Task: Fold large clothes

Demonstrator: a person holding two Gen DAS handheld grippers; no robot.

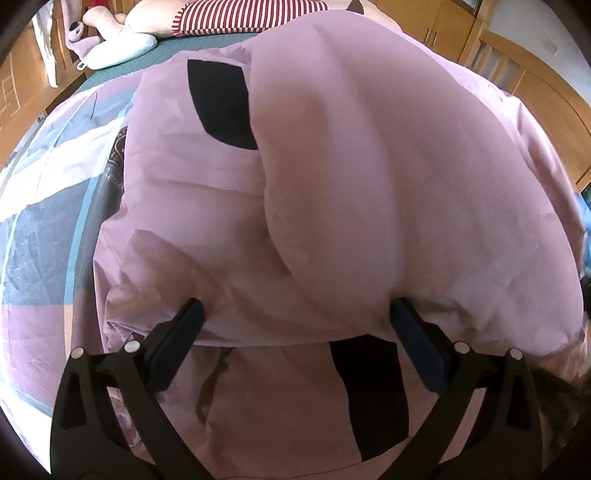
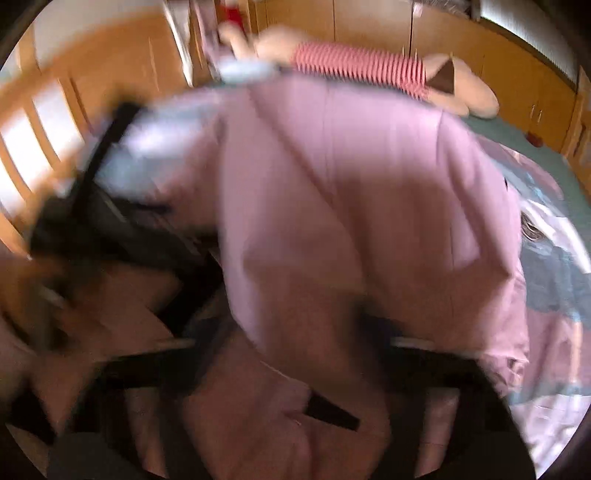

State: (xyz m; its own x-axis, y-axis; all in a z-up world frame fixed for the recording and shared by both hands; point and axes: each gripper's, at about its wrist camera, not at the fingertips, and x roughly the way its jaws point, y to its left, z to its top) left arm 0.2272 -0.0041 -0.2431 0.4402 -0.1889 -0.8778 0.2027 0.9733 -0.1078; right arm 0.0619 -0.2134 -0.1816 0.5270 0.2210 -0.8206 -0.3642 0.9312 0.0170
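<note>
The left tool (image 1: 295,314) was spread wide, released, over one pink garment (image 1: 332,184) lying on the bed (image 1: 44,221). Whether the right tool (image 2: 295,332) was clenched could not be told through blur. Two black patches were counted; one striped plush toy (image 1: 240,14) lay beyond

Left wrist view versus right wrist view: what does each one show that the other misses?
Only the left wrist view: the left claw open over the cloth, plus the garment's black rectangular patches. Only the right wrist view: heavy motion blur and the right claw, state unreadable. Both share the large pink fabric garment on the patterned bed cover, and the striped plush toy.
</note>
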